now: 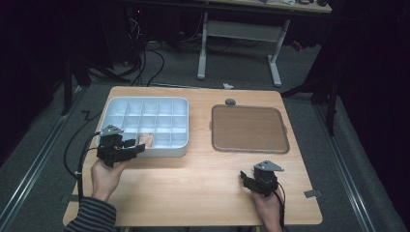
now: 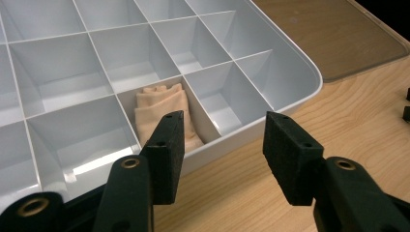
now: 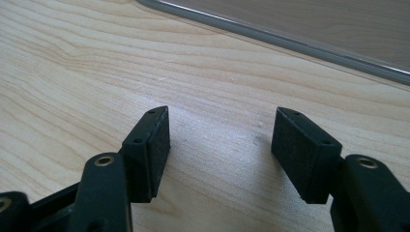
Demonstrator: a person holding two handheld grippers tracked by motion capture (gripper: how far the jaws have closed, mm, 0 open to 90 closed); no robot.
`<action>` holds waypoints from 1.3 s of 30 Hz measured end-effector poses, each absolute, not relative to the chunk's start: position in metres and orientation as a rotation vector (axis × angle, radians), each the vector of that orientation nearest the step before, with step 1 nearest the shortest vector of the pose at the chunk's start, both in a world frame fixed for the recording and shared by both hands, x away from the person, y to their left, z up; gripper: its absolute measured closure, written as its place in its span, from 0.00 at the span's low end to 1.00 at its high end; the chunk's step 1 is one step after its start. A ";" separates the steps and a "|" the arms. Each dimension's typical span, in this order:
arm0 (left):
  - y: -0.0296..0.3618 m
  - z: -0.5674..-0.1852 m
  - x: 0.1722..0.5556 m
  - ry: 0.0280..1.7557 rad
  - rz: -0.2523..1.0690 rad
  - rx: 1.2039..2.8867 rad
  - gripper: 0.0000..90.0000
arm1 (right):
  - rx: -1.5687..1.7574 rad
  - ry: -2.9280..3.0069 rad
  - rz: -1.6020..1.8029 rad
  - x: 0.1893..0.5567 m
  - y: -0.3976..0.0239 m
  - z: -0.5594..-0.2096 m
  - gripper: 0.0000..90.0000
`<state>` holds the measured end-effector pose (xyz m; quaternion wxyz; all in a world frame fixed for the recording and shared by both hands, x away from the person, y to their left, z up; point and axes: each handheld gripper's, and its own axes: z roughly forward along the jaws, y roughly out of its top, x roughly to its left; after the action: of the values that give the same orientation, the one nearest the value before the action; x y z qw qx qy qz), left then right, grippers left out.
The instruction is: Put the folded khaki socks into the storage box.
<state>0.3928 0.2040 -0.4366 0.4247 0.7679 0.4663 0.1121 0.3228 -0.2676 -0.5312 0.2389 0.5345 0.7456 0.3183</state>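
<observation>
A folded peach cloth (image 1: 148, 140) (image 2: 164, 108) lies in a front-row compartment of the pale grey divided tray (image 1: 145, 99) (image 2: 309, 72); the other compartments I can see hold nothing. My left gripper (image 1: 138, 146) (image 2: 222, 130) hovers at the tray's near edge, just short of the cloth. It is open, with nothing between its pads. My right gripper (image 1: 244, 177) (image 3: 222, 130) rests low over bare wood near the table's front right, also open and holding nothing.
A flat brown tray (image 1: 249, 129) (image 2: 338, 34) (image 3: 290, 41) lies at the back right of the wooden table (image 1: 203, 179). A small grey disc (image 1: 230, 102) sits behind it. Cables and a white-legged desk (image 1: 273, 58) stand on the floor beyond.
</observation>
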 end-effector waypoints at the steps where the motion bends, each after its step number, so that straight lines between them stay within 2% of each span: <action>1: 0.205 -0.437 0.391 1.167 0.271 1.917 0.56 | 1.464 2.042 0.872 0.323 -0.268 -0.531 0.43; 31: 0.187 -0.445 0.362 1.098 0.236 1.941 0.52 | 1.464 2.042 0.872 0.323 -0.268 -0.531 0.43; 39: 0.185 -0.451 0.355 1.075 0.193 1.950 0.52 | 1.464 2.043 0.873 0.323 -0.268 -0.531 0.43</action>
<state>0.3553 0.1849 -0.4509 0.4379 0.7845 0.4322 0.0776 0.3228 -0.2677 -0.5312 0.2383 0.5343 0.7458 0.3186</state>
